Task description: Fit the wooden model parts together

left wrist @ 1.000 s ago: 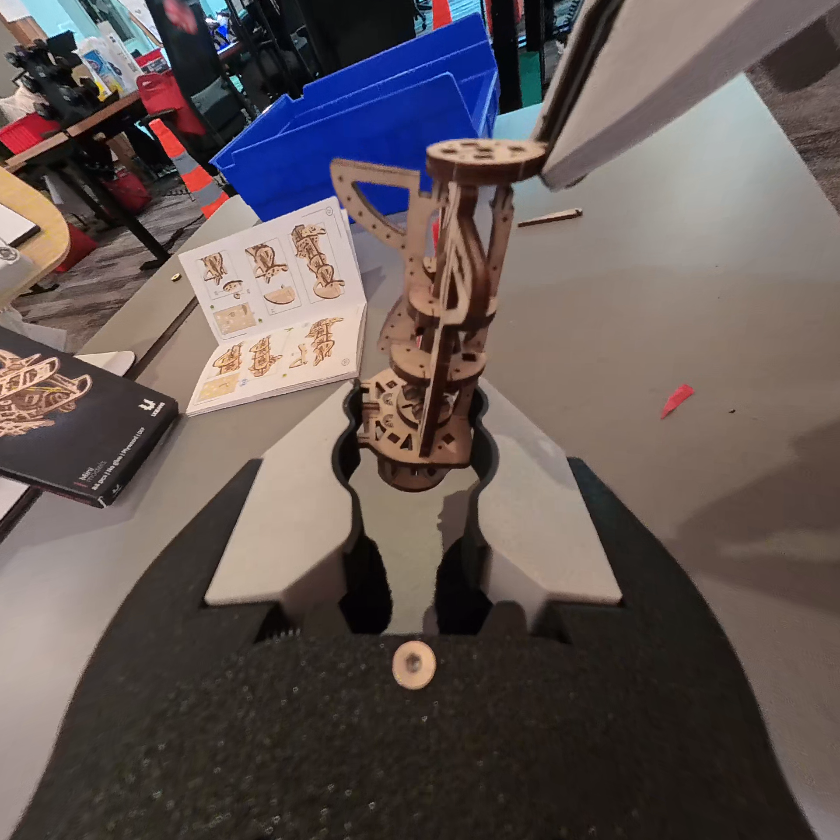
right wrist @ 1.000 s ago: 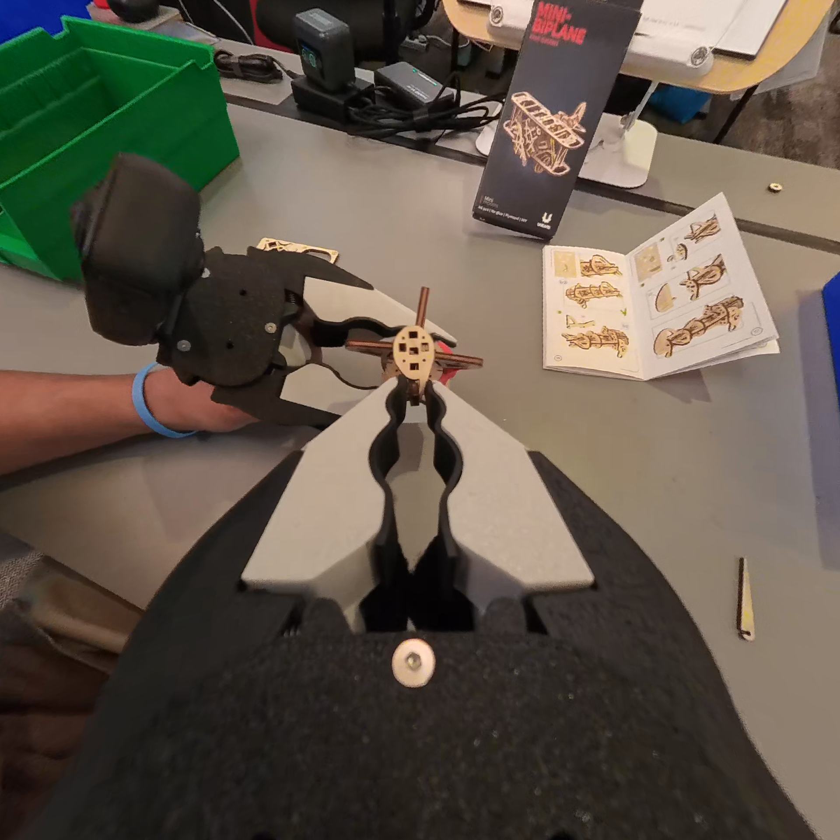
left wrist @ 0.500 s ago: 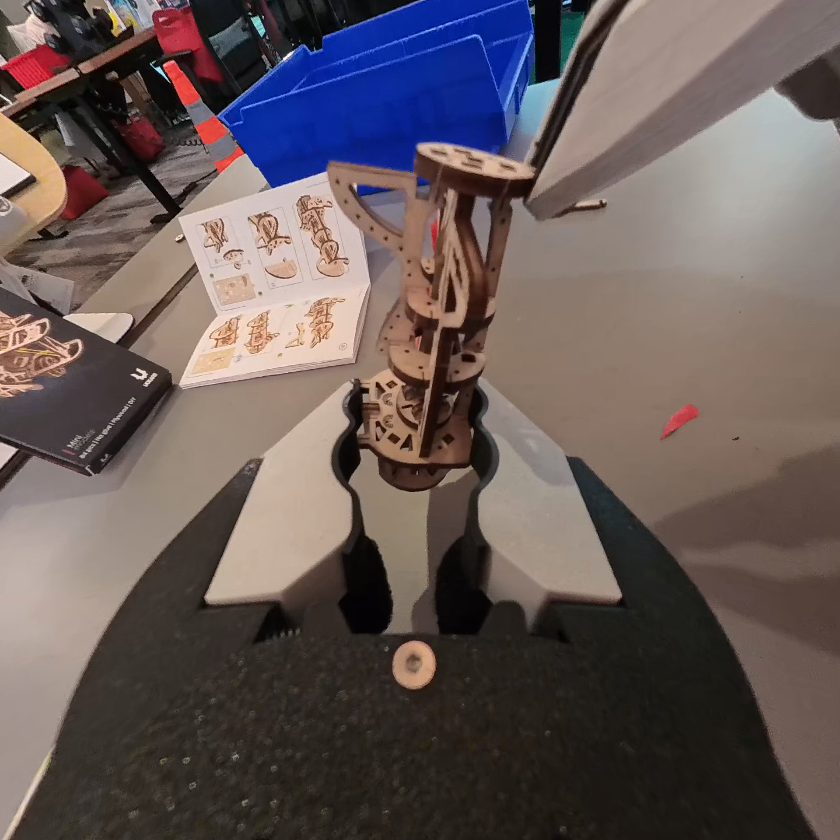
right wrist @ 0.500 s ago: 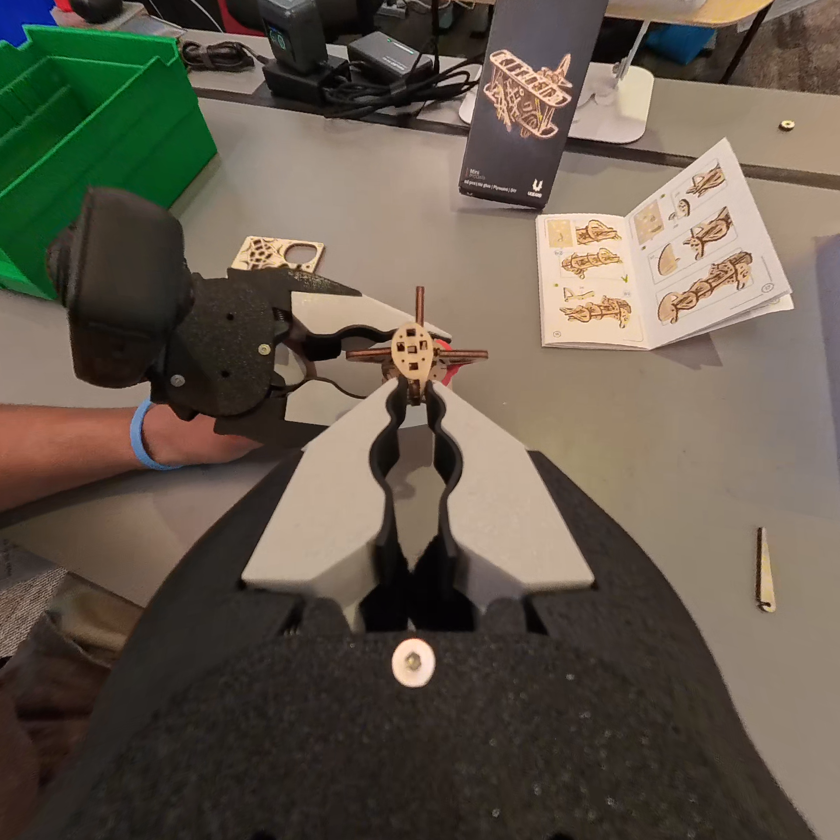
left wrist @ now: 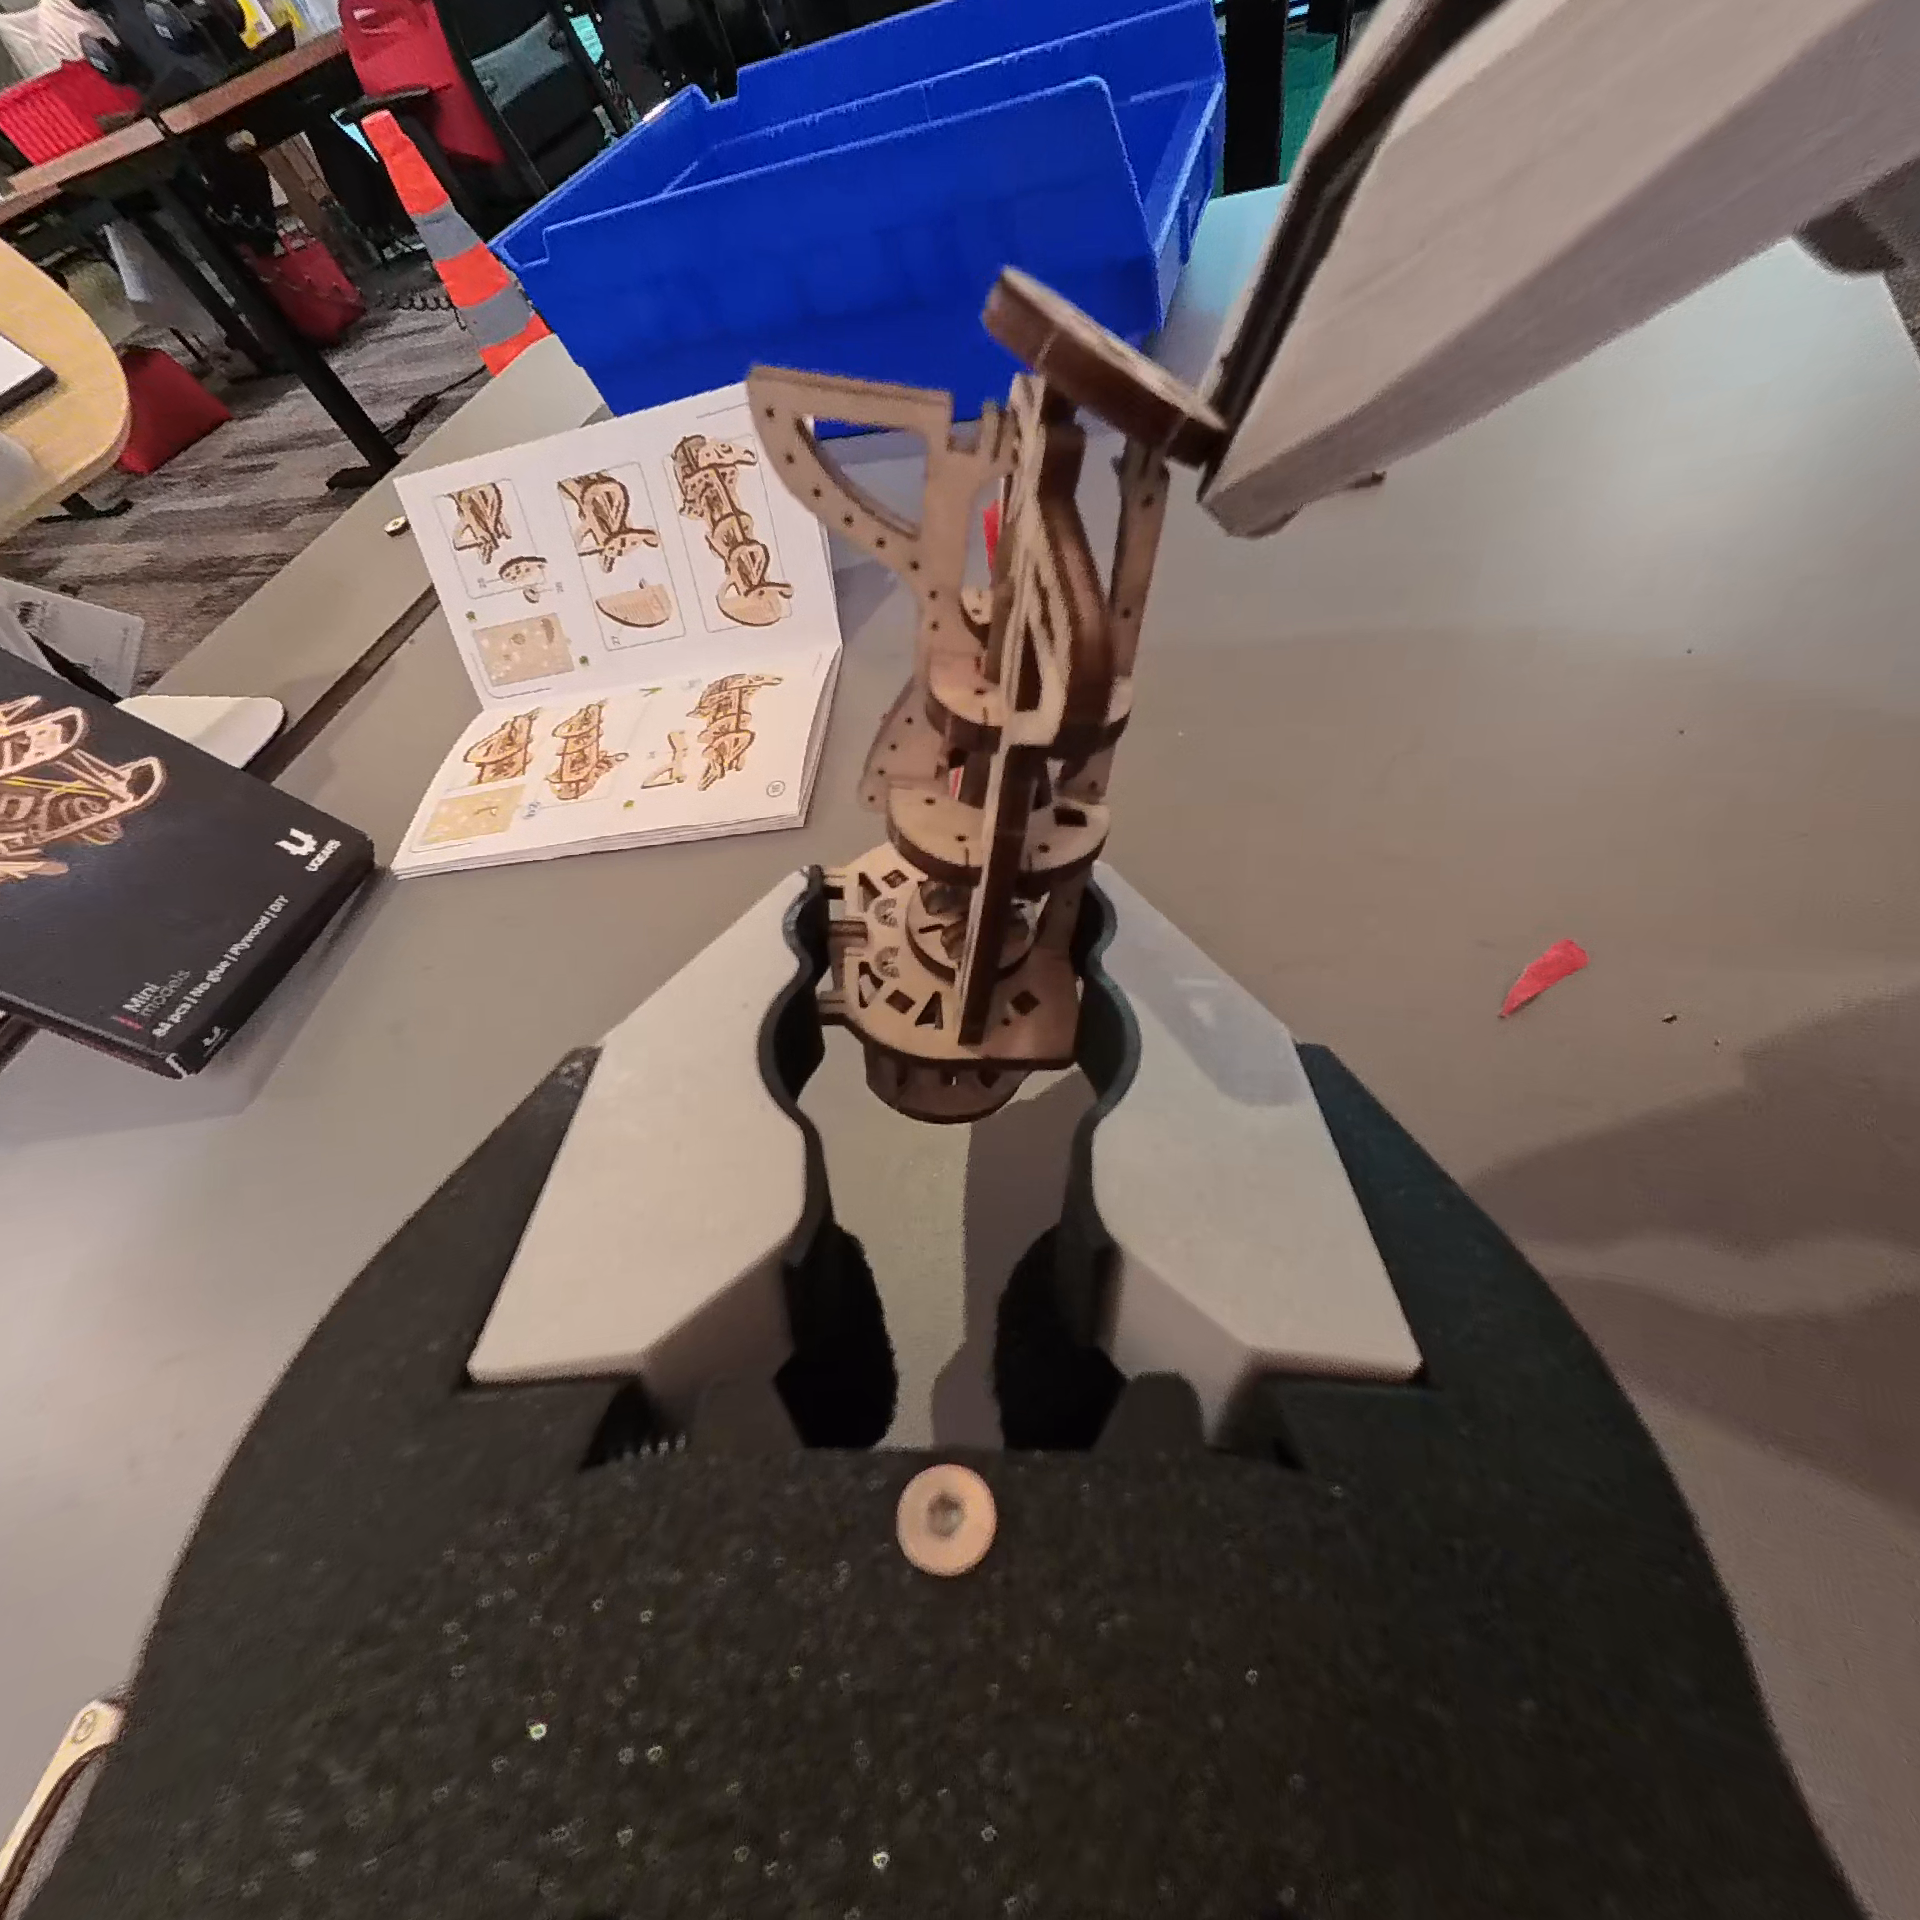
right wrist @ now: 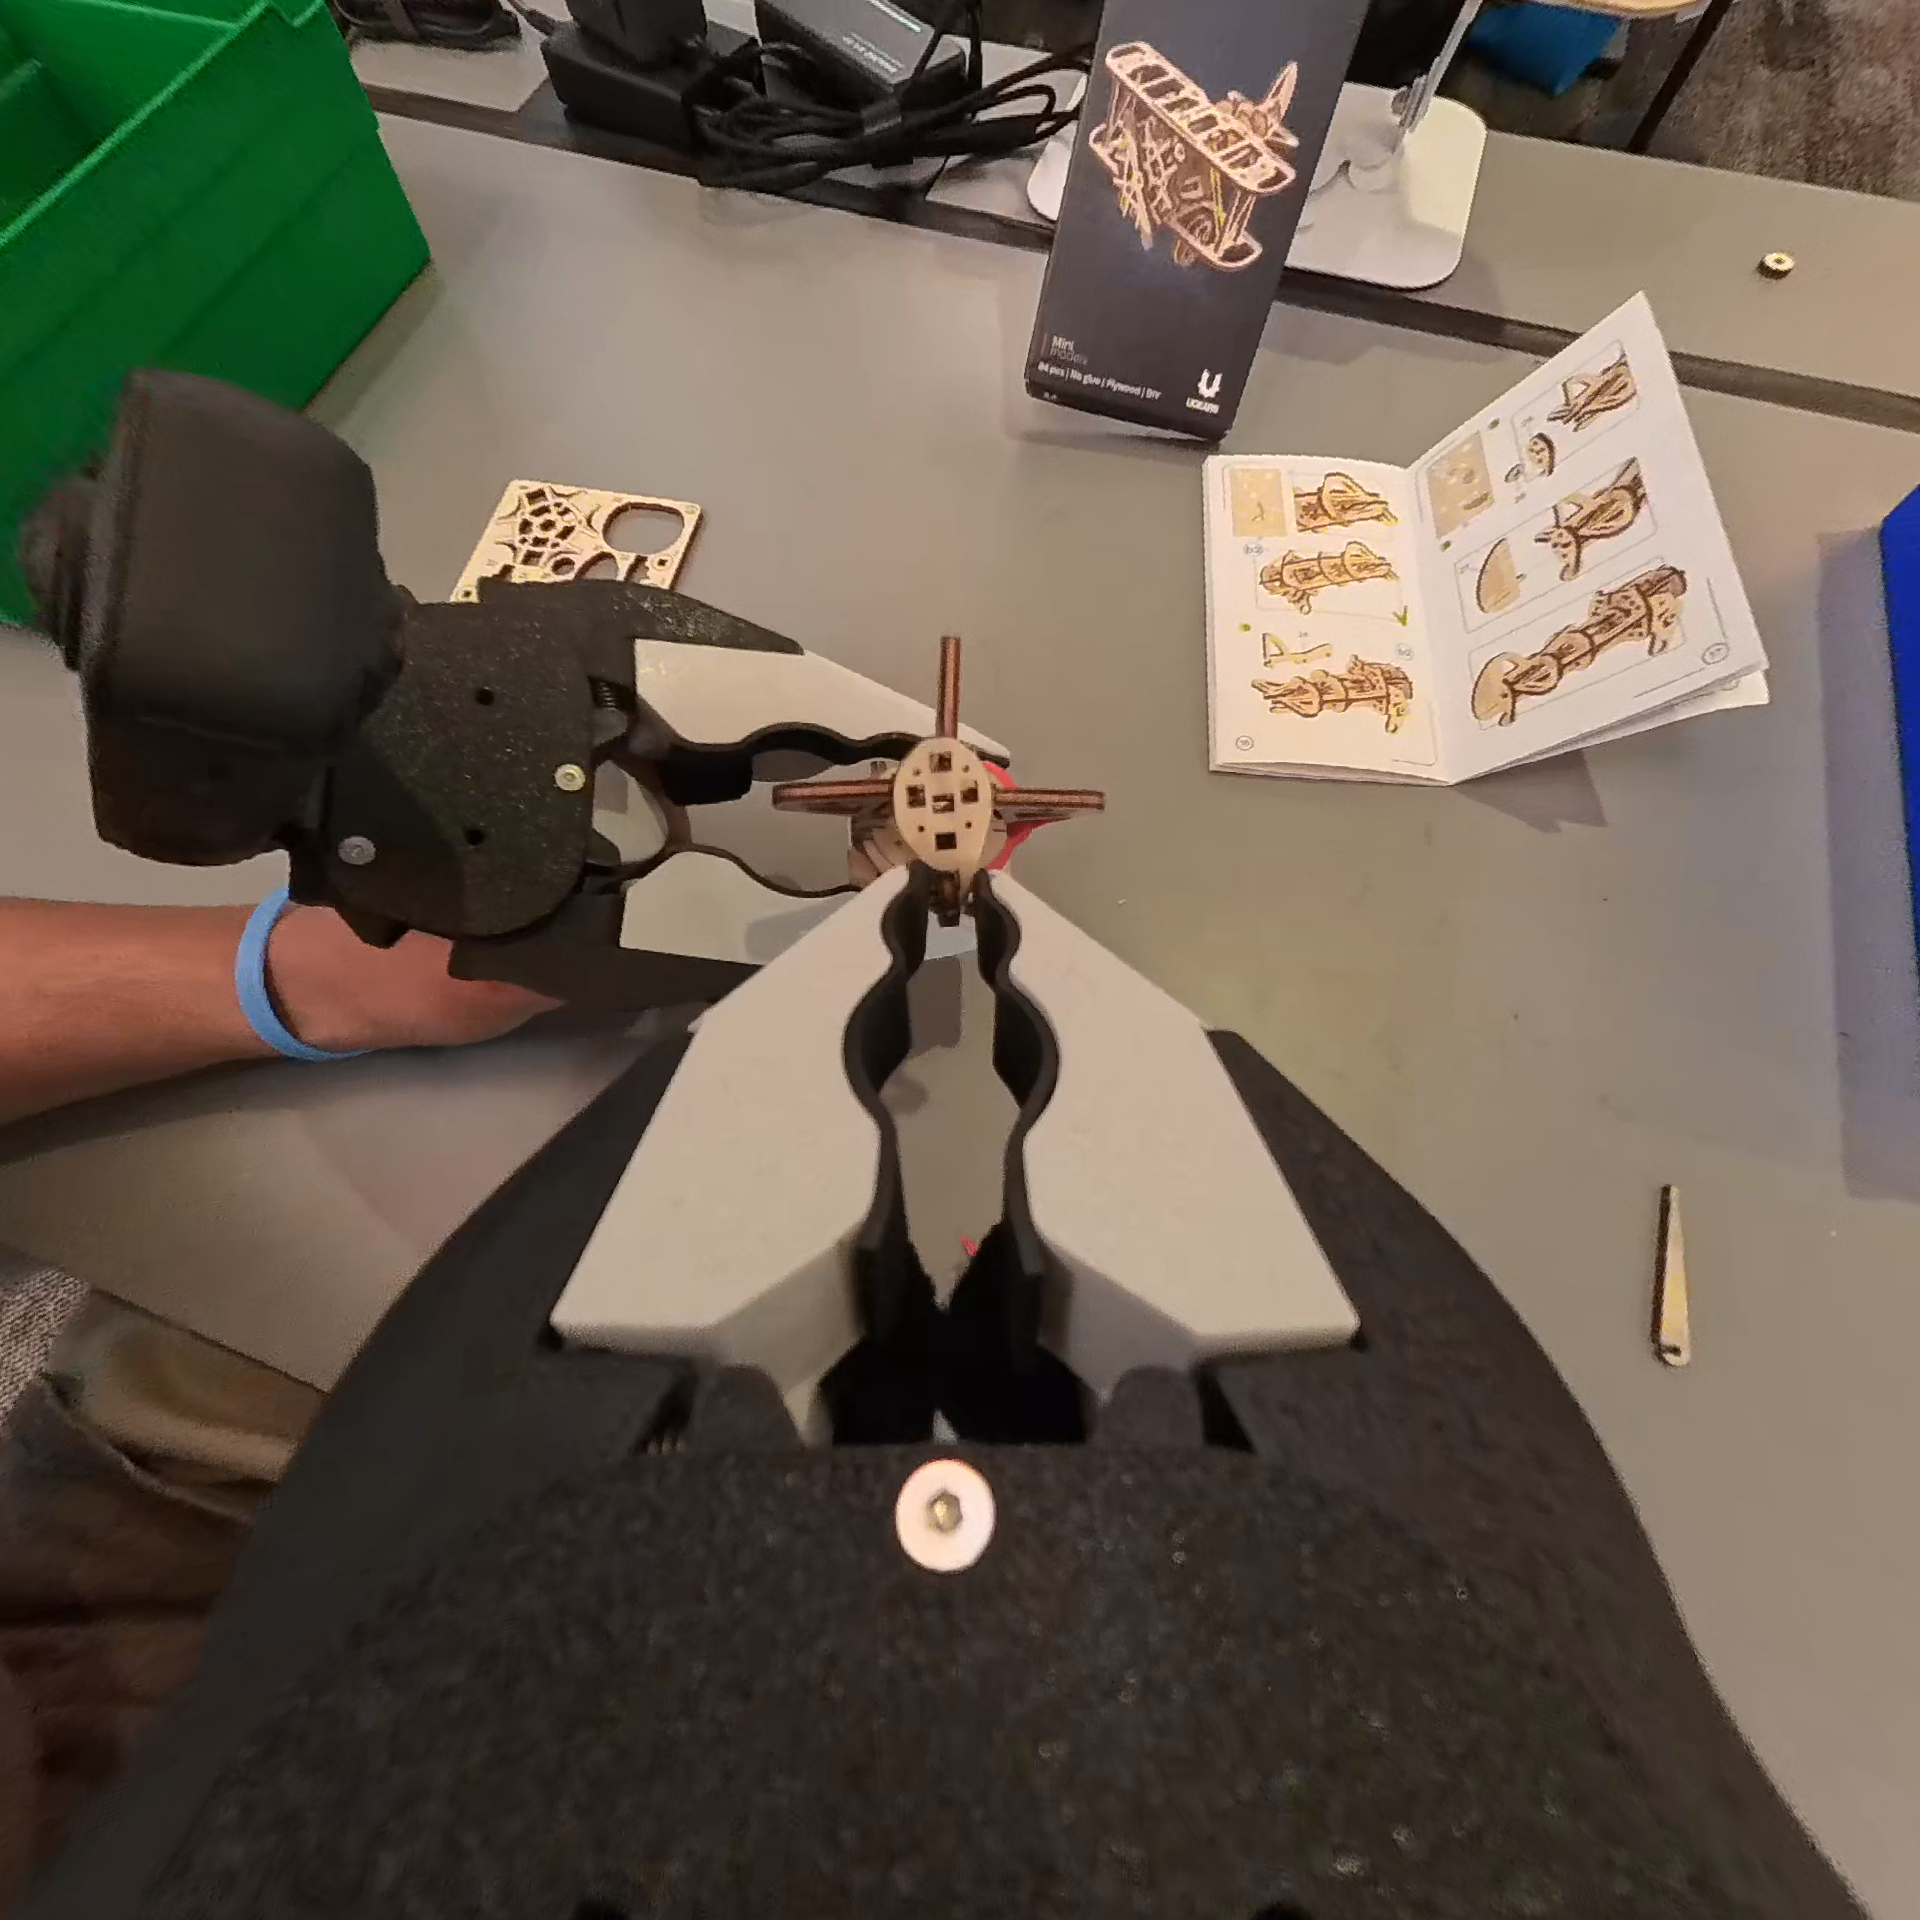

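Note:
A slim wooden model (left wrist: pixel 997 748), built of ribs and discs with a fin on one side, is held between both grippers above the grey table (left wrist: pixel 1455 831). My left gripper (left wrist: pixel 951 935) is shut on its wide round end. In the right wrist view my right gripper (right wrist: pixel 943 896) is shut on the lower edge of the model's small oval end disc (right wrist: pixel 940 805). A cross of thin fins shows behind that disc. The left gripper's fingers (right wrist: pixel 790 686) reach in from the left. A finger (left wrist: pixel 1507 260) of the right gripper meets the end disc (left wrist: pixel 1101 379).
An open instruction booklet (right wrist: pixel 1475 582) and a black model box (right wrist: pixel 1174 208) lie beyond the model. A blue bin (left wrist: pixel 862 218) and a green bin (right wrist: pixel 177 197) stand at the table's ends. A cut-out wooden sheet (right wrist: pixel 582 540), a wooden stick (right wrist: pixel 1668 1278), a red scrap (left wrist: pixel 1548 971) and cables (right wrist: pixel 831 94) are nearby. The left gripper's tips are roughly 9 centimetres from the right gripper's.
Both grippers have kept their hold on the model. In the left wrist view its far end has leaned right and the end disc has tilted. The right view has moved closer to the table.

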Motion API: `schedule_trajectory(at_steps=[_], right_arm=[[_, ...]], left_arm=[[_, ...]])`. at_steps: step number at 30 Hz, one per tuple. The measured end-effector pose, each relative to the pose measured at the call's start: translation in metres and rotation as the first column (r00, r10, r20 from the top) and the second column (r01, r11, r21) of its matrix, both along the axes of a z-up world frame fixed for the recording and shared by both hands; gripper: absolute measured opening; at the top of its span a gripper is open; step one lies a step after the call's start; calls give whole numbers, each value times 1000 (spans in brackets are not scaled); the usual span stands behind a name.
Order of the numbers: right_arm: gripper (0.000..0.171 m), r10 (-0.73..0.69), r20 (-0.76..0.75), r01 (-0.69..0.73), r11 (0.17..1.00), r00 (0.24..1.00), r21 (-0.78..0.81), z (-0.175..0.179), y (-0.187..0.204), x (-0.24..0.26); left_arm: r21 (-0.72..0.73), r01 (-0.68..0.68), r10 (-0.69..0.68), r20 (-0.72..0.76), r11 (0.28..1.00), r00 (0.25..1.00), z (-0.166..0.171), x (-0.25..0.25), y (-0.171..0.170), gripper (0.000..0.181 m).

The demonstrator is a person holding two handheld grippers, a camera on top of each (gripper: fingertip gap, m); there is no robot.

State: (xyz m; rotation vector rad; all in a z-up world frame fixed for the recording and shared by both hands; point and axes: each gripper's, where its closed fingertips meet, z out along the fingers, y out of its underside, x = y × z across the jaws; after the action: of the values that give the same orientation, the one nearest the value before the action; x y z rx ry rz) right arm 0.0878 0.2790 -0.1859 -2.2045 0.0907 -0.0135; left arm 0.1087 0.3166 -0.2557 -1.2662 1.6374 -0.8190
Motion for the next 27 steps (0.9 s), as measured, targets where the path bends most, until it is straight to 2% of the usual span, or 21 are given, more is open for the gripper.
schedule_trajectory(at_steps=[6,10,19,22,24,27], right_arm=[[18,17,-75,-17,1000,997,-8,1,2,-4],[14,14,-77,-13,1000,997,16,7,3,0],[14,26,-143,-34,998,989,-56,1,-1,-2],[13,28,-166,-47,992,986,-114,-6,-2,-4],[2,29,-170,-53,989,985,-139,-9,-3,-4],[1,35,-181,-60,989,983,-136,-8,-2,-6]], left_arm=[[19,0,0,-12,1000,1000,-2,0,-1,44],[36,0,0,-16,999,1000,-3,0,-1,44],[50,-19,20,-20,999,1000,-4,1,2,44],[94,-33,35,-24,995,999,-4,1,5,43],[125,-41,43,-12,991,999,-2,0,6,43],[201,-63,65,-6,978,998,0,-1,11,44]])
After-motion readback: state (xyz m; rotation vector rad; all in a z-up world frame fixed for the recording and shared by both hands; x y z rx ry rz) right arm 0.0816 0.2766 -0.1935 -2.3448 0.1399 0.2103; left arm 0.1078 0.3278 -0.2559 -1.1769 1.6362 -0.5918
